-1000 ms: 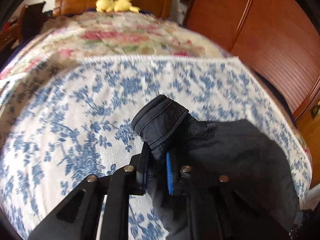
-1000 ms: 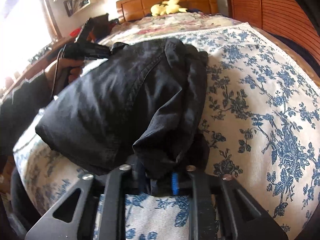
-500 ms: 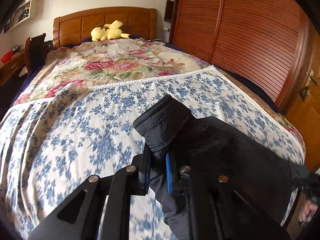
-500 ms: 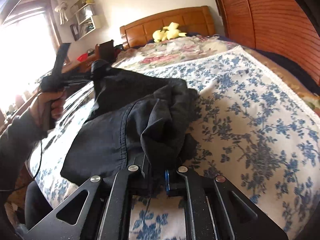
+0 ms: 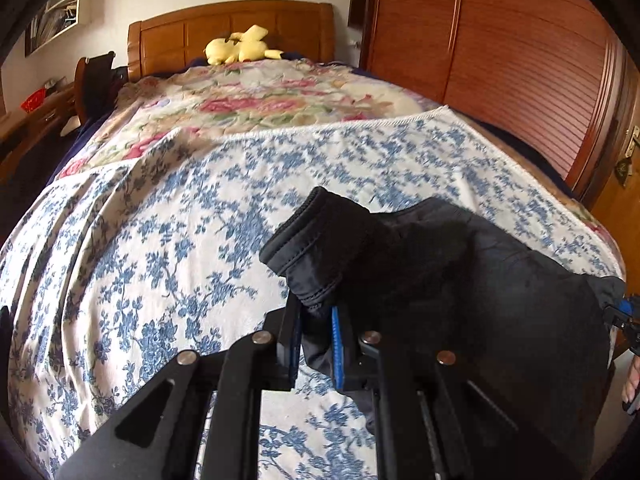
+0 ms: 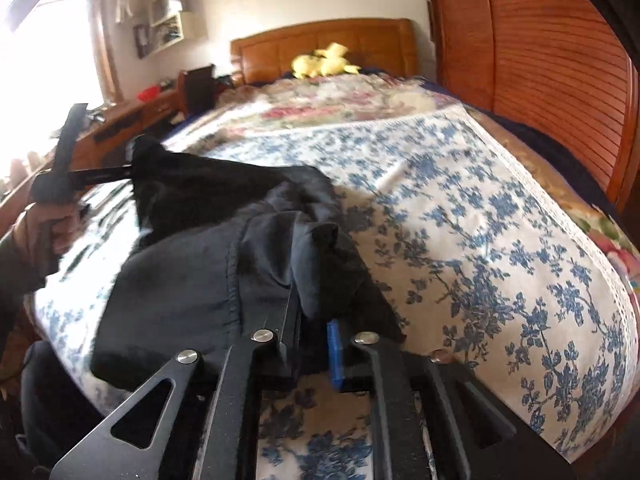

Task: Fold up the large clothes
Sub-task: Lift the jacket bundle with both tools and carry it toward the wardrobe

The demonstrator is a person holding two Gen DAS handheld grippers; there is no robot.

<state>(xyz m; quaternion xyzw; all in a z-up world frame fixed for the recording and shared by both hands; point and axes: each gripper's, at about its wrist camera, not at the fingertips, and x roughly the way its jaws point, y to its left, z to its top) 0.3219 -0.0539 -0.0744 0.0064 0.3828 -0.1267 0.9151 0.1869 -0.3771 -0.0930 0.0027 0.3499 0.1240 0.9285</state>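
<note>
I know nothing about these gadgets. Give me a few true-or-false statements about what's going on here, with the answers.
1. Both grippers, left and right, are shut on the dark garment. True.
2. The garment lies folded flat on the bed. False: it is bunched and held between the two grippers.
3. A yellow plush toy sits by the headboard. True.
4. The cloth under the garment is plain red. False: it is white with blue flowers.

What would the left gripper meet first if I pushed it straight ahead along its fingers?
Past the dark garment it clamps, the left gripper points along the bed: probably the blue floral cover first, though depth is unclear.
</note>
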